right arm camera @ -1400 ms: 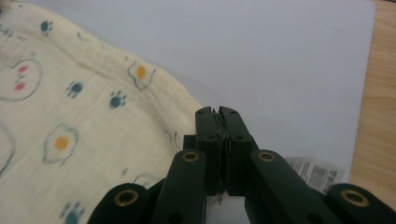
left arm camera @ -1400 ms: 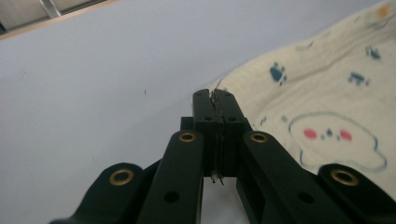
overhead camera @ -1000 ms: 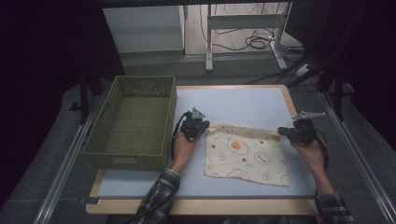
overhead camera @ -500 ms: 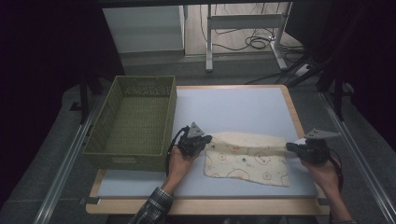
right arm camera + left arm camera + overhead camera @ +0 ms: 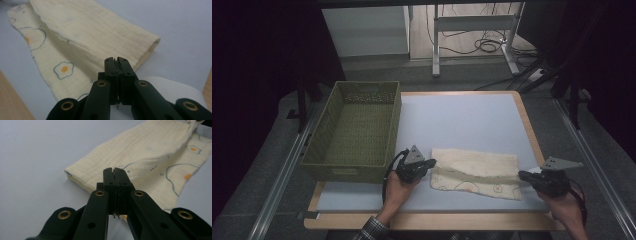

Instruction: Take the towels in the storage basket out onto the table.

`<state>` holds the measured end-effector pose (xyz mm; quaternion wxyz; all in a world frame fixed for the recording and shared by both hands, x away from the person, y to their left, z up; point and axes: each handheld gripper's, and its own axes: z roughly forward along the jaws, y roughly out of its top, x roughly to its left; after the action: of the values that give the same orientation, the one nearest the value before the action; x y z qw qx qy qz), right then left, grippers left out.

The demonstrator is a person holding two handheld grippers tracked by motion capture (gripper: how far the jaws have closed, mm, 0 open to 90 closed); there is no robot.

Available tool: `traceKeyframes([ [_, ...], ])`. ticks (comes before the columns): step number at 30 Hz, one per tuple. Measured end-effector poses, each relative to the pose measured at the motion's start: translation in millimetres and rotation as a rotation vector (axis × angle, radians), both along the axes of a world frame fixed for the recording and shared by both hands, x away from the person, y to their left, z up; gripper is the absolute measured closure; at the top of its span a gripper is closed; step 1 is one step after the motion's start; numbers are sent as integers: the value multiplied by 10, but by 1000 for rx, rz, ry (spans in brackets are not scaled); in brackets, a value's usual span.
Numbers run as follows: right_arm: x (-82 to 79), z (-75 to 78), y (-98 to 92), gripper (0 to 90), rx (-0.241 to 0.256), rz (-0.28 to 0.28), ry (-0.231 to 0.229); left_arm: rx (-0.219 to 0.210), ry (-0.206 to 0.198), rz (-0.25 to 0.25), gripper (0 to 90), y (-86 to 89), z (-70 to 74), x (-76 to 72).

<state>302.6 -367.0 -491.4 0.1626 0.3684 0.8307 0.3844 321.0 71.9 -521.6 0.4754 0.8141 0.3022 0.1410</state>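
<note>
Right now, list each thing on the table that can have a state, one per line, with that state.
Cloth: far part folded over toward the person, printed near strip uncovered, flat on the table.
Left claw: shut on the cloth's folded-over edge at its left end.
Right claw: shut on the same edge at its right end.
Basket: upright, nothing inside it.

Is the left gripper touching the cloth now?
Touching. In the left gripper view, the left gripper has its jaws shut on an edge of the cloth.
</note>
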Motion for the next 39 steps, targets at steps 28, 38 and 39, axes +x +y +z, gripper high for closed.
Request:
traceKeyframes([
  [28,-358,-40,-112,758,64,25,30,-104,100,-22,524,141,-84,-347],
  [38,-147,18,-60,654,34,-9,19,-67,98,30,373,16,-11,-117],
  [39,-101,21,-49,649,33,-15,18,-65,100,42,382,-3,-10,-75],
])
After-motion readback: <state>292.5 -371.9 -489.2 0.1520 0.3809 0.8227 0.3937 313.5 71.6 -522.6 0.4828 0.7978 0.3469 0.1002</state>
